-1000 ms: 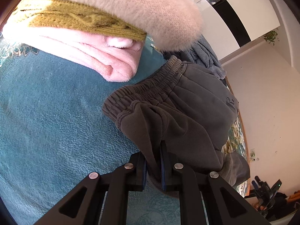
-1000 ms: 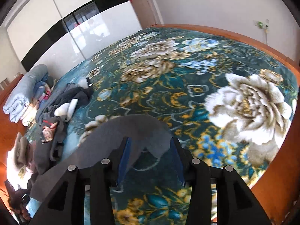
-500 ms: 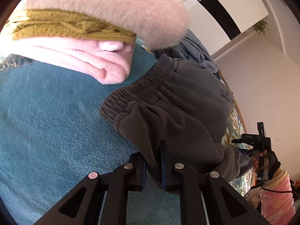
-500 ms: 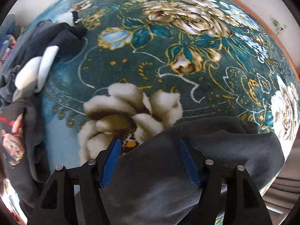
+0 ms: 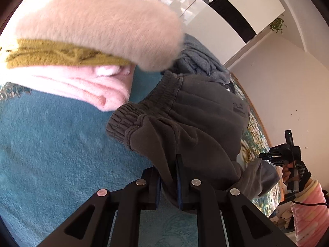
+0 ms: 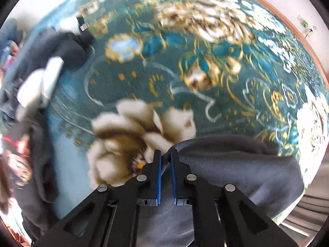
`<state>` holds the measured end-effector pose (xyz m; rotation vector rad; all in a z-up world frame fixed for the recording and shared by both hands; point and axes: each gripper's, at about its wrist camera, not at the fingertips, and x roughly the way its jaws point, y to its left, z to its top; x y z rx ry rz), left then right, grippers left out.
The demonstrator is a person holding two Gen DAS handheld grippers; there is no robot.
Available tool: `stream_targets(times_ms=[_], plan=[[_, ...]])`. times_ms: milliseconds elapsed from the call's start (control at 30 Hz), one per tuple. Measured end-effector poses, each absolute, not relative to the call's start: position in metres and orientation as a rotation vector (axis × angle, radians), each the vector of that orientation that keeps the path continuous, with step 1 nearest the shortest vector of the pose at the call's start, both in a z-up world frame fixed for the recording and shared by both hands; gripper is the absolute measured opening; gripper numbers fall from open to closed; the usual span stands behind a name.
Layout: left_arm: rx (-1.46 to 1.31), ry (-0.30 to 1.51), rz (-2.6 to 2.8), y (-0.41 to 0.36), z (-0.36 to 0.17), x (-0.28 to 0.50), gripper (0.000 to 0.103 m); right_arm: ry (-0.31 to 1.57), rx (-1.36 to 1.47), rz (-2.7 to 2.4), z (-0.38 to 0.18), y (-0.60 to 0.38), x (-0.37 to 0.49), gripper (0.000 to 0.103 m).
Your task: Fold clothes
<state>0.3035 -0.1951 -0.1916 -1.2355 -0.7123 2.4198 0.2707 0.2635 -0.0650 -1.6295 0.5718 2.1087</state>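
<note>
A bed (image 6: 236,65) fills both views, covered by a teal blanket (image 5: 51,154) with large cream and gold flowers. On its left side in the left wrist view sits a folded stack (image 5: 82,47): a fluffy beige piece on top, a mustard cable-knit layer under it, and a pale pink fleece at the bottom, all resting on the blanket. Just right of the stack lie dark grey sweatpants (image 5: 195,119), their elastic waistband turned toward the stack; a small embroidered mark near the far right of the fabric is too small to read. Behind them is a crumpled blue-grey garment (image 5: 201,61).

The left gripper (image 5: 169,177) is pressed together on a bunched fold of the sweatpants near the waistband. The right gripper (image 6: 164,164) is nearly closed, pinching an edge of the grey fabric (image 6: 236,175) over a cream flower in the blurred right wrist view; the same gripper shows at the right edge of the left wrist view. A heap of dark clothes (image 6: 51,47) lies at the far left of the bed.
</note>
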Motion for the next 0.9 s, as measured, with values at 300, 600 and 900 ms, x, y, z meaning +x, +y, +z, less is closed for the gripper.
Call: stream_targets(times_ms=[300,600,900], plan=[[-0.865,-0.629,2.485,-0.207,-0.058,0.337,0.012,0.822,-0.987,2.643,0.097,0.301,0.337,0.004],[-1.269,-0.631,2.428,-0.222,-0.085,0.383,0.012,1.008,-1.124,2.447,-0.023,0.351,0.419,0.004],[-1.307,-0.617,2.413,-0.235,-0.075,0.388,0.012,1.179,-1.175,2.608,-0.052,0.313,0.326,0.015]])
